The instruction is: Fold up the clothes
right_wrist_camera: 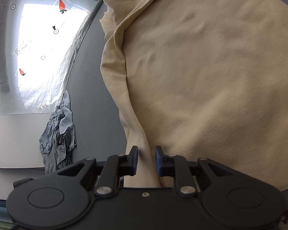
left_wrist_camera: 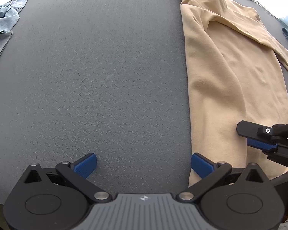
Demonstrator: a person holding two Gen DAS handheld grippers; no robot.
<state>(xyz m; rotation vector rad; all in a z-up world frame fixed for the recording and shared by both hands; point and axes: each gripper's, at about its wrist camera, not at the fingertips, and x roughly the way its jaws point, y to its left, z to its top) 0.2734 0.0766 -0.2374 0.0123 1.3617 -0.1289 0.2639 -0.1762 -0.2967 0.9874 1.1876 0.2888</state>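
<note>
Left wrist view: the left gripper has its fingers spread wide and empty over the dark grey textured table, the garment's near left edge just by its right finger. To the right, the long tan knit garment runs near to far. The right gripper is nearer it, fingers slightly apart around a raised fold at the near hem, whether pinching I cannot tell.

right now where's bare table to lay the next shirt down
The widest free patch is the grey table between the crumpled grey-blue clothes at its left edge and the beige shirt. The open left gripper hangs over its near part. The right side is crowded: the shirt covers it, with the right gripper over a fold.
</note>
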